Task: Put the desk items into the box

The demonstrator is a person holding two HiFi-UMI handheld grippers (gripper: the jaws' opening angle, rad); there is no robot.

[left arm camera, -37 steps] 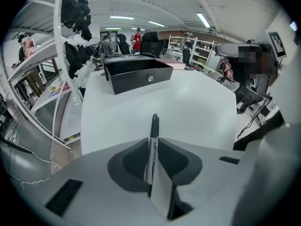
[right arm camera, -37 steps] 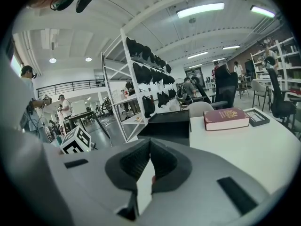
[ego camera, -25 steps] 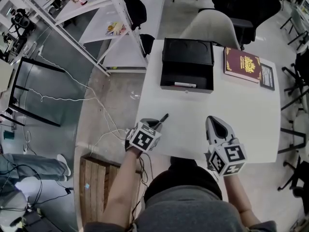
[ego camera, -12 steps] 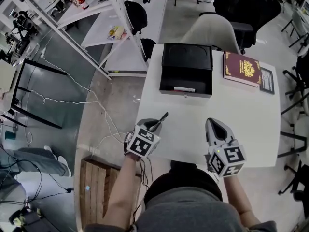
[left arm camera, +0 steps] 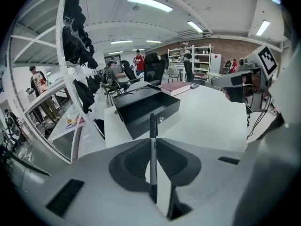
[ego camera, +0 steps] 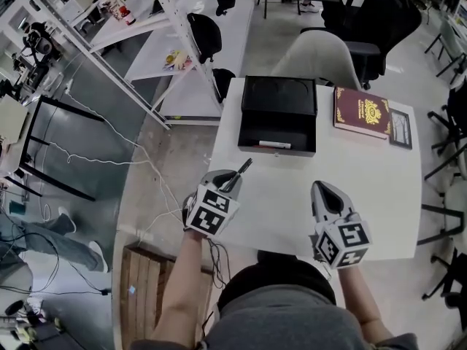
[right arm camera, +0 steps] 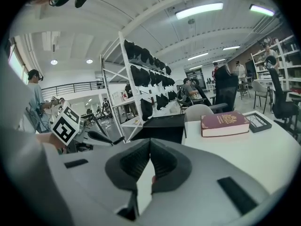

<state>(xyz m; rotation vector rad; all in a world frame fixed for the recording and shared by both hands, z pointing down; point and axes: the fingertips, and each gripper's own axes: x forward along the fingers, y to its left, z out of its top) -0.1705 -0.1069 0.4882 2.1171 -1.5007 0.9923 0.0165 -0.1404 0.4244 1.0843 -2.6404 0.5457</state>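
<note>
Desk items, white table (ego camera: 365,188), seen from above:

- Left gripper (ego camera: 230,181): over the near-left part of the table, jaws clamped on a black pen (ego camera: 245,168); pen gripped along its length between the pads, free end sticking out past the fingertips and aimed toward the box; well apart from the box
- Right gripper (ego camera: 326,193): over the near-right part of the table, jaws together, nothing between them; pointed toward the far side of the table
- Black box (ego camera: 277,126): far side of the table, left of centre, lid standing open at the back; one slim white item (ego camera: 274,145) lying inside against the front wall
- Maroon book (ego camera: 363,112): flat on the table just right of the box, gold emblem on the cover
- Dark frame (ego camera: 400,128): flat, just beside the book on its right, near the table's far-right corner
- White chair (ego camera: 319,58): beyond the table, behind the box
- Wooden crate (ego camera: 142,283): on the floor, left of the person
</note>
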